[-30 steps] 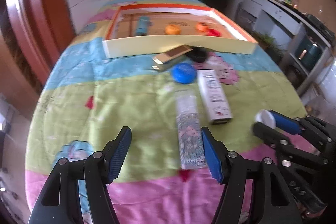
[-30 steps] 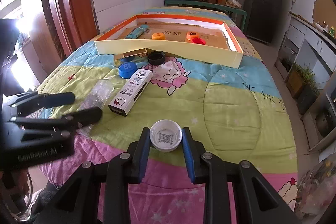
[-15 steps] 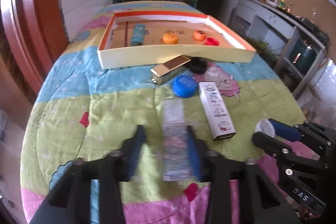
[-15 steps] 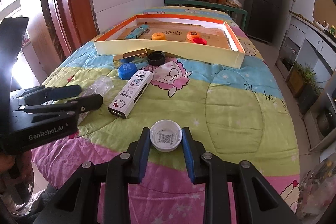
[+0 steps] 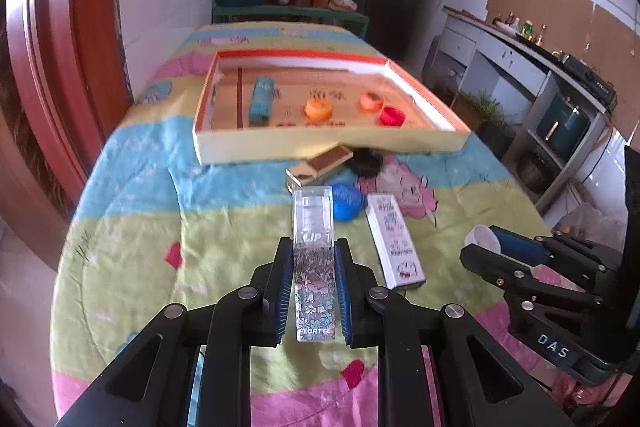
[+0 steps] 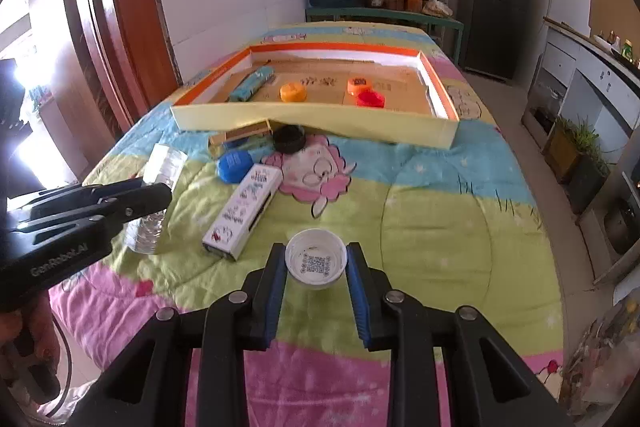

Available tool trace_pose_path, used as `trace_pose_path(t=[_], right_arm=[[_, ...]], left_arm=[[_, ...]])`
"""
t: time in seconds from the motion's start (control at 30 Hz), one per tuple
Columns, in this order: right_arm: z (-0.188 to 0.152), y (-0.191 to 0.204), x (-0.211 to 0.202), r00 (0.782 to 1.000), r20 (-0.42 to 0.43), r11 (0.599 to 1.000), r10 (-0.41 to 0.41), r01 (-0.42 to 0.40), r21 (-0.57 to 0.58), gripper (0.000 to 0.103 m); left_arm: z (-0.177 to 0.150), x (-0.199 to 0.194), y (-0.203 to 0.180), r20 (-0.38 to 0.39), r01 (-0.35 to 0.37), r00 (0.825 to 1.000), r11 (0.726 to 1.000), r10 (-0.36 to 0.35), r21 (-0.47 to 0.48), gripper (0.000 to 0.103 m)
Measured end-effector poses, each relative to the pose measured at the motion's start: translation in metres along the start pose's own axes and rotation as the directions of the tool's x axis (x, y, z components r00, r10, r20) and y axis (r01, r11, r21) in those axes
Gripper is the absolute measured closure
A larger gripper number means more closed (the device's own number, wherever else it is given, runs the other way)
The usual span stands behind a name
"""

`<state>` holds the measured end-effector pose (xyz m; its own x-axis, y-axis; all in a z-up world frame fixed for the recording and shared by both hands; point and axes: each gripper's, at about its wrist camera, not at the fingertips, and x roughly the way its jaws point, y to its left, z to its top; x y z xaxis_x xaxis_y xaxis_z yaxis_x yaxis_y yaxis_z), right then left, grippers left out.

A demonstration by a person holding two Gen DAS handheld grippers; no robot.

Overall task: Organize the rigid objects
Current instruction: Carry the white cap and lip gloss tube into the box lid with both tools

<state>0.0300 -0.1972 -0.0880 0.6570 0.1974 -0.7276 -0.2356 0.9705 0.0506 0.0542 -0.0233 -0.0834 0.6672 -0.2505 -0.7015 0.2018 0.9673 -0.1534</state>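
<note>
- Our left gripper [image 5: 312, 291] has its jaws clamped on a clear floral-printed box [image 5: 314, 255], gripping its lower half while the transparent upper end juts forward, toward the tray [image 5: 320, 147].
- Our right gripper [image 6: 316, 283] has its jaws closed against both sides of a white cap [image 6: 316, 259], open side up, a printed code showing inside it.
- Both sit over a patchwork quilt [image 6: 440, 219] on the desk; the shallow orange-rimmed tray lies across its far part.
- Inside the tray: a teal box [image 6: 252, 87] toward its left, an orange cap [image 6: 293, 92] near its middle, a second orange cap [image 6: 359, 83] and a red cap [image 6: 371, 99] touching toward its right.
- Just in front of the tray's near wall lie a brown-and-gold box [image 6: 240, 135] and a black cap [image 6: 289, 139]; a little nearer us, a blue cap [image 6: 235, 165] and a white printed carton [image 6: 242, 211].
</note>
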Motion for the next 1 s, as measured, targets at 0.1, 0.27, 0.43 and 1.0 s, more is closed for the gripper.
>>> trace_pose_path(t=[0.1,0.27,0.43,1.0], right_arm=[[0.007,0.002,0.000,1.000,0.010,1.000,0.001,0.000,-0.008,0.073],[0.016,0.007,0.000,1.000,0.019,1.000,0.006,-0.005,-0.024,0.073],[0.024,0.010,0.001,1.000,0.028,0.999,0.007,-0.006,-0.037,0.073],[0.028,0.010,0.012,1.000,0.008,0.999,0.017,-0.017,-0.031,0.073]], left_arm=[[0.005,-0.005,0.002,0.018,0.004,1.000,1.000,-0.004,-0.003,0.083],[0.012,-0.010,0.006,0.041,0.016,0.999,1.000,-0.016,-0.009,0.083],[0.017,-0.009,0.010,0.049,0.023,0.999,1.000,-0.022,-0.017,0.083],[0.034,0.027,0.009,0.033,0.012,0.999,1.000,-0.012,-0.008,0.083]])
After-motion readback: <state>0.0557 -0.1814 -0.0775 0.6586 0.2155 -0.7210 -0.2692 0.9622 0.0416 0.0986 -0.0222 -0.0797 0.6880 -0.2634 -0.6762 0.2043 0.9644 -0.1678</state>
